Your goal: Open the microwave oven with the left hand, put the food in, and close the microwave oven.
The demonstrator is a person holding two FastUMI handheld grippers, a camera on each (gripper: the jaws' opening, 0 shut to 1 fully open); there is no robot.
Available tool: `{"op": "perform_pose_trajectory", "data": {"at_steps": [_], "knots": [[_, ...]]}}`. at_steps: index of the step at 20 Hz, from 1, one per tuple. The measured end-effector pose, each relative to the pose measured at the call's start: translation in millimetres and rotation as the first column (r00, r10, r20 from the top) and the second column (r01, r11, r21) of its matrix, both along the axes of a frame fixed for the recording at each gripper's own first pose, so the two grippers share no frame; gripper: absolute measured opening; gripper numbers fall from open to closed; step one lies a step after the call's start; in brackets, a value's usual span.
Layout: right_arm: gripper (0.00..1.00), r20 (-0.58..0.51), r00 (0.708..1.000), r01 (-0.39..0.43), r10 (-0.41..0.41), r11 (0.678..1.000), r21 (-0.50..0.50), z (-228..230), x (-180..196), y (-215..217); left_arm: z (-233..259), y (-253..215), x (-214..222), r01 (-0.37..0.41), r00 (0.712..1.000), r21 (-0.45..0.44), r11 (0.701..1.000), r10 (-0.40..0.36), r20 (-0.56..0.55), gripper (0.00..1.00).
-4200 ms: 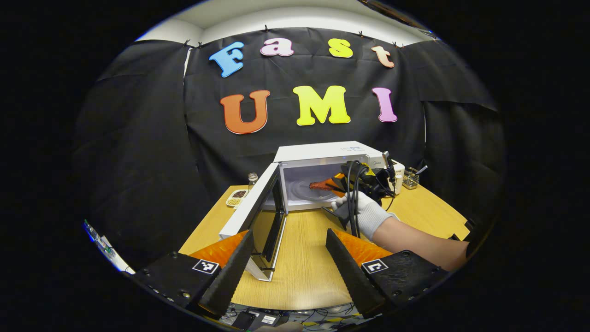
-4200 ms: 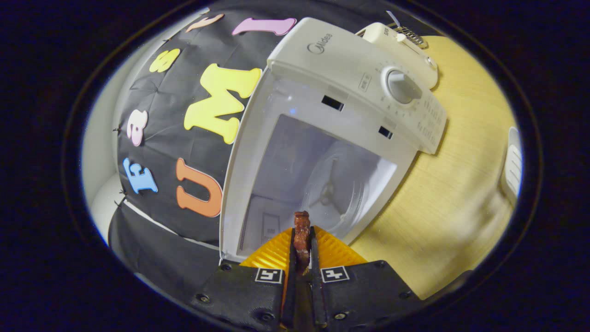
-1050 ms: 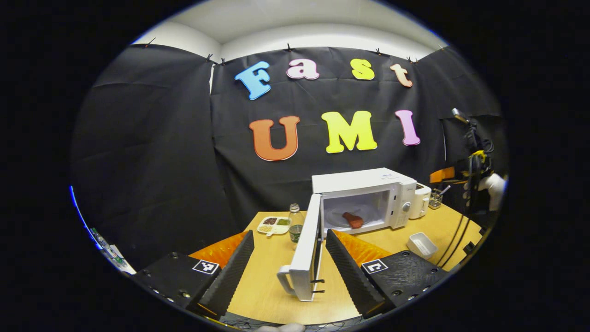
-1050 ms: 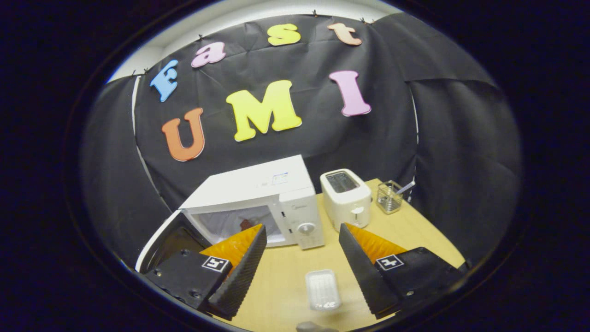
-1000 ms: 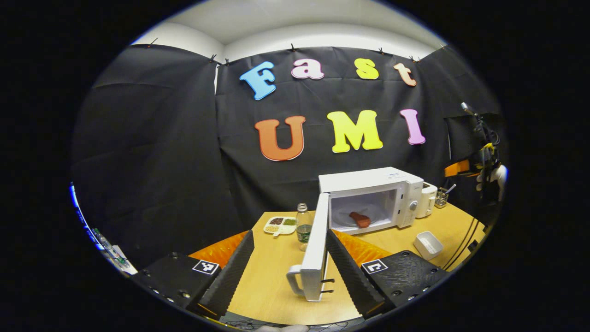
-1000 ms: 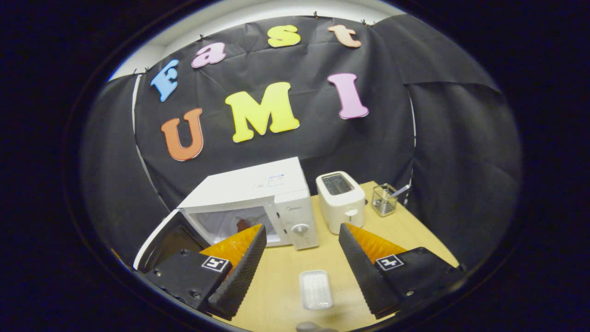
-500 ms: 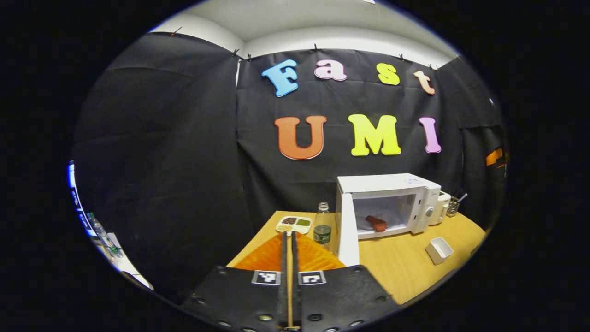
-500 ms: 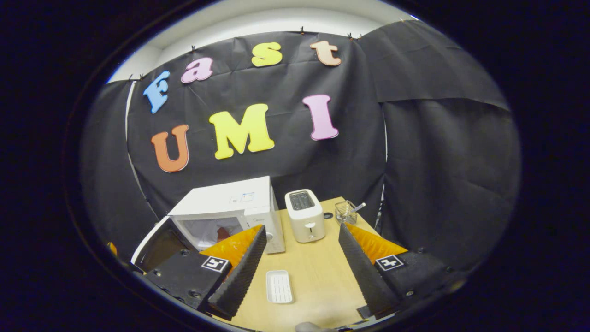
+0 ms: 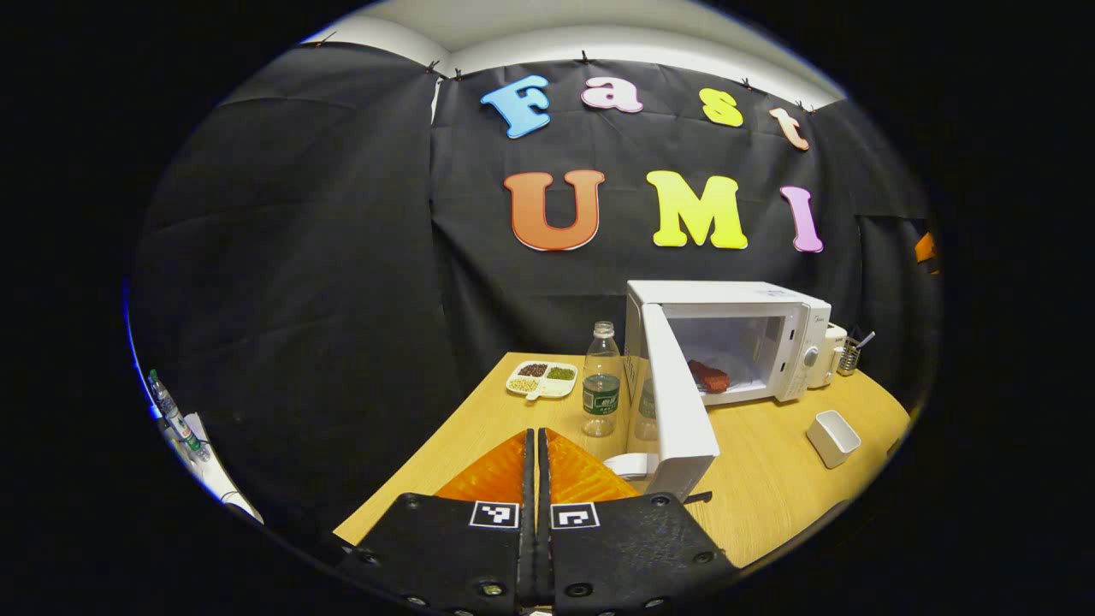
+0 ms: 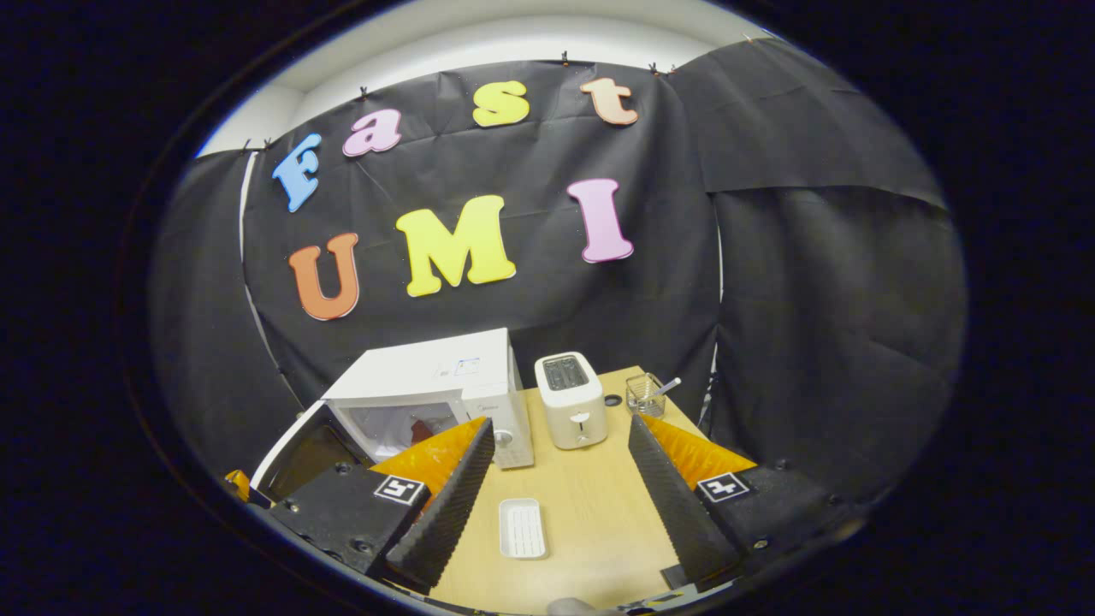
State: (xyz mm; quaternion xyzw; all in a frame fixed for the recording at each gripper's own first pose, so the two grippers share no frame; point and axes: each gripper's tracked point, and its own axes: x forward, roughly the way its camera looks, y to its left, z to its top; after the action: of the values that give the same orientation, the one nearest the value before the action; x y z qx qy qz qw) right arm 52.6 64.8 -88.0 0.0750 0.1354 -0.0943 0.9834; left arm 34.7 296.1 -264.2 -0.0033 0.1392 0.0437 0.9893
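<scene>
Already the food (image 9: 709,376) lies inside the microwave oven (image 9: 753,329), so only the closing seems left. Its door (image 9: 680,411) stands swung out over the counter (image 9: 770,488), handle toward the left hand-held gripper (image 9: 536,449), whose fingers are pressed together and hold nothing, probably to push the door like a blunt wedge. Well back, the right hand-held gripper (image 10: 556,466) hangs spread and empty above a white tray (image 10: 523,528), out of the door's swing.
</scene>
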Motion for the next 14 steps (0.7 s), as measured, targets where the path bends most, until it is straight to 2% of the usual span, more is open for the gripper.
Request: {"op": "perform_pose_trajectory", "data": {"at_steps": [4, 6, 8, 14], "knots": [[1.00, -0.019, 1.000, 0.004, -0.003, 1.000, 0.023, -4, -5, -3, -16, -15, 5, 0.029, 0.999, -0.017, 0.999, -0.030, -0.034, 0.00], [1.00, -0.028, 1.000, 0.009, -0.008, 0.999, 0.031, -7, -10, -6, -19, -17, 6, 0.025, 0.999, 0.013, 1.000, -0.024, -0.039, 0.00], [1.00, -0.038, 0.999, 0.015, -0.014, 0.999, 0.034, -12, -12, -12, -18, -27, 6, 0.041, 0.998, -0.009, 0.999, -0.042, -0.040, 0.00], [1.00, -0.067, 0.997, 0.029, -0.027, 0.999, 0.041, -24, -15, -28, -22, -95, 10, 0.147, 0.988, -0.045, 0.988, -0.149, -0.050, 0.00]]}}
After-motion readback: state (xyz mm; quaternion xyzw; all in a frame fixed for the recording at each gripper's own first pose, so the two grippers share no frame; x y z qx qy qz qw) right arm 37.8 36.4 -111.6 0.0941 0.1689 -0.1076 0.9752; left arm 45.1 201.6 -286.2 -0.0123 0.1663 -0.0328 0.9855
